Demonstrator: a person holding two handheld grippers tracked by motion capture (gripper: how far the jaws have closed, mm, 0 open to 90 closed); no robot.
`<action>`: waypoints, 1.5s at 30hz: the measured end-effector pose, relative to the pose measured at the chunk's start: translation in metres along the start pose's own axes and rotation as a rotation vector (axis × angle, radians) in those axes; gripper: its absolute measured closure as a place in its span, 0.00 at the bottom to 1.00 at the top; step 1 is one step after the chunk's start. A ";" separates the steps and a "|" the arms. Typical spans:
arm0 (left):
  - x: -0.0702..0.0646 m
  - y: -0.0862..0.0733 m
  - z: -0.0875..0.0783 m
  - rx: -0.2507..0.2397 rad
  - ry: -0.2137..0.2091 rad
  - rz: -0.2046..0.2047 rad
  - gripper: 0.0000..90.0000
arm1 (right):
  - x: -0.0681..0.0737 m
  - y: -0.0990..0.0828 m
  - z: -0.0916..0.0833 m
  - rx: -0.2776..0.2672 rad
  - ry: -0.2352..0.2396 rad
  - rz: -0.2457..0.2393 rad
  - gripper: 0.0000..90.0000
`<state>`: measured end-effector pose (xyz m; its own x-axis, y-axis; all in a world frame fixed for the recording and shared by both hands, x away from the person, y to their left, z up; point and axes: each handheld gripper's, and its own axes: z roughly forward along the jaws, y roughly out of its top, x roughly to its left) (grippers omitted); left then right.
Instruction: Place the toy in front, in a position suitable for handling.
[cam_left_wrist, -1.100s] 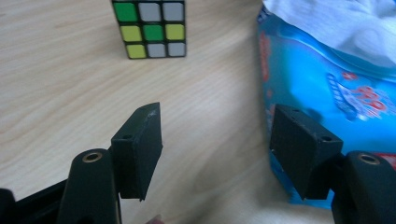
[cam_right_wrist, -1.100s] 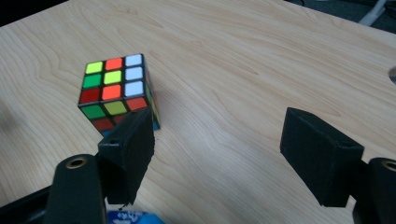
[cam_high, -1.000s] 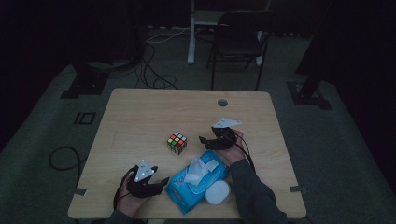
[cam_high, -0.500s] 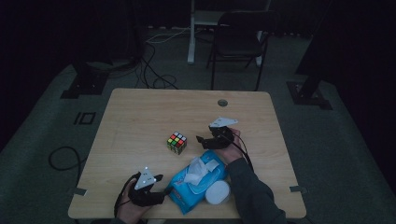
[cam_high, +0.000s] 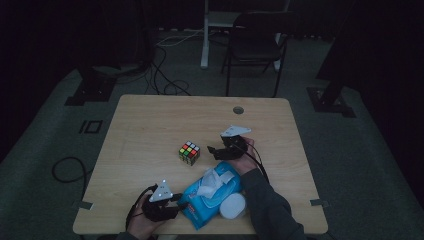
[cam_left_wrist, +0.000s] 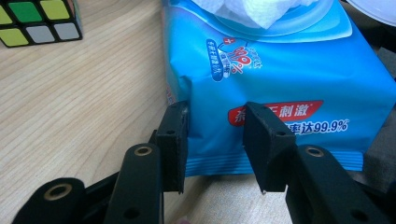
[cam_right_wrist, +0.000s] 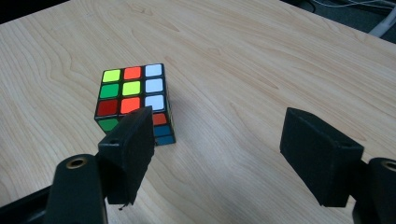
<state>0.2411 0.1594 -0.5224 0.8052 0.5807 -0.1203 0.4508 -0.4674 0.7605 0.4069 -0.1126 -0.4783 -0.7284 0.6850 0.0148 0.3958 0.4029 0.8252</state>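
Note:
A blue pack of wet wipes (cam_high: 212, 192) lies near the table's front edge, with a white wipe sticking out of its top (cam_left_wrist: 261, 11). My left gripper (cam_high: 181, 204) sits at the pack's left end. Its jaws have just been closing and stand half closed over the pack's near end (cam_left_wrist: 215, 121). The film between the pads looks flat, not pinched. A colourful puzzle cube (cam_high: 189, 152) stands at mid-table. My right gripper (cam_high: 212, 150) is just right of it, open, with bare wood between its jaws (cam_right_wrist: 219, 121). The cube (cam_right_wrist: 135, 100) lies beyond its left jaw.
A round white lid (cam_high: 232, 205) rests beside the pack under the right forearm. The wooden table (cam_high: 150, 125) has a cable hole (cam_high: 238, 110) near its far edge. A chair (cam_high: 255, 45) stands on the floor behind, with cables around.
The left gripper has turned and edged right, up to the pack's end. The right gripper and the cube have stayed put.

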 end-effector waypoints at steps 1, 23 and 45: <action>0.001 0.000 0.000 0.003 -0.004 0.001 0.69 | 0.000 0.000 0.001 0.000 0.001 0.004 0.29; 0.001 0.002 -0.004 0.033 0.053 0.067 1.00 | 0.003 0.000 0.009 0.013 0.016 -0.008 0.29; 0.048 -0.001 -0.024 0.041 0.226 -0.026 1.00 | 0.029 0.017 0.041 0.052 0.074 -0.064 0.25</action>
<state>0.2701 0.2032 -0.5137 0.6883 0.7254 0.0101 0.4893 -0.4744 0.7318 0.4156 -0.0609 -0.4873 -0.7915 0.6112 0.0065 0.3743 0.4762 0.7957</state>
